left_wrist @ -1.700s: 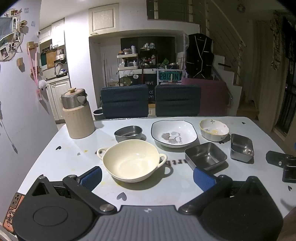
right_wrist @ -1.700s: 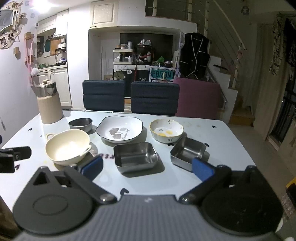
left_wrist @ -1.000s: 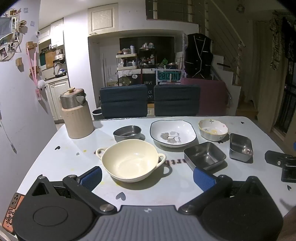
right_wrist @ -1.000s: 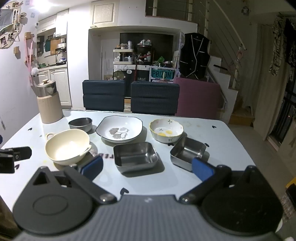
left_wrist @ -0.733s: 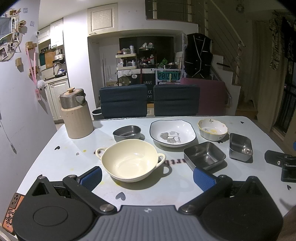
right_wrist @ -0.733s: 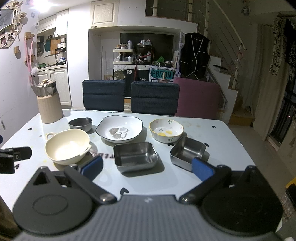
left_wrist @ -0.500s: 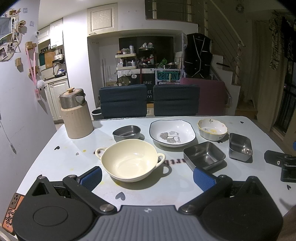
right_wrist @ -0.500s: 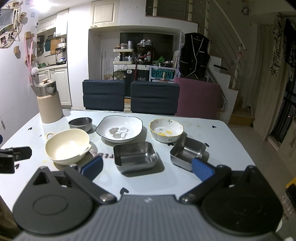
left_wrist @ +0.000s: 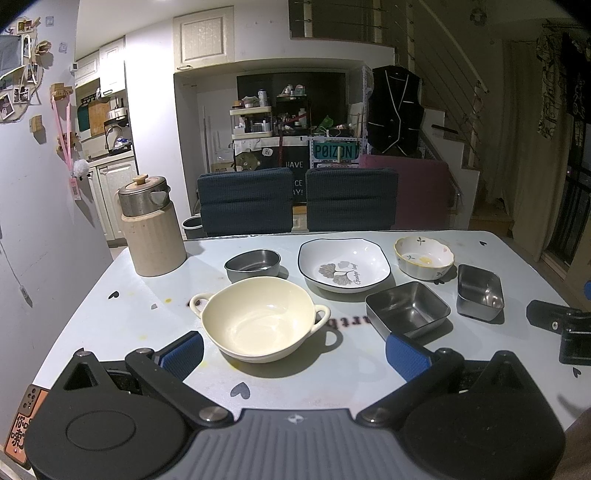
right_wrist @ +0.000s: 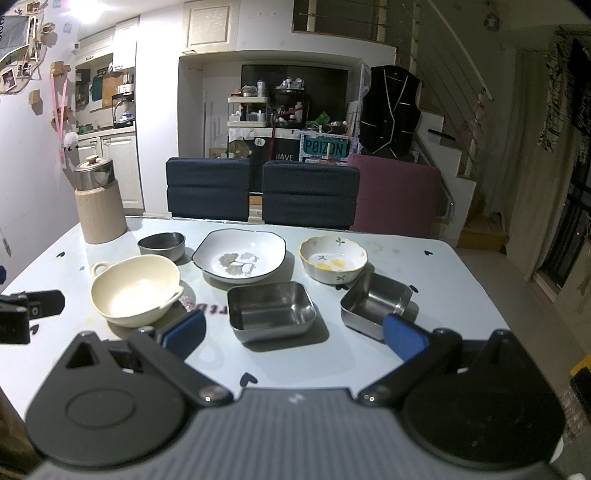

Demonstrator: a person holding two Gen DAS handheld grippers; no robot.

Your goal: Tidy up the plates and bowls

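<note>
From the left wrist view almost nothing has shifted: the left gripper [left_wrist: 293, 349] hangs spread and empty just before the cream two-handled ceramic bowl [left_wrist: 258, 323], as a second ago.

From the right wrist view, the right gripper [right_wrist: 293, 334] likewise waits wide, right of that bowl, before the square steel tray [right_wrist: 271, 310]. Sorting looks unstarted.

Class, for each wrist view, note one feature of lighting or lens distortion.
Left wrist view: fisheye bends the table edge; cream bowl casts a soft shadow.
Right wrist view: ceiling light blows out the top left; the staircase side is dim.
</note>
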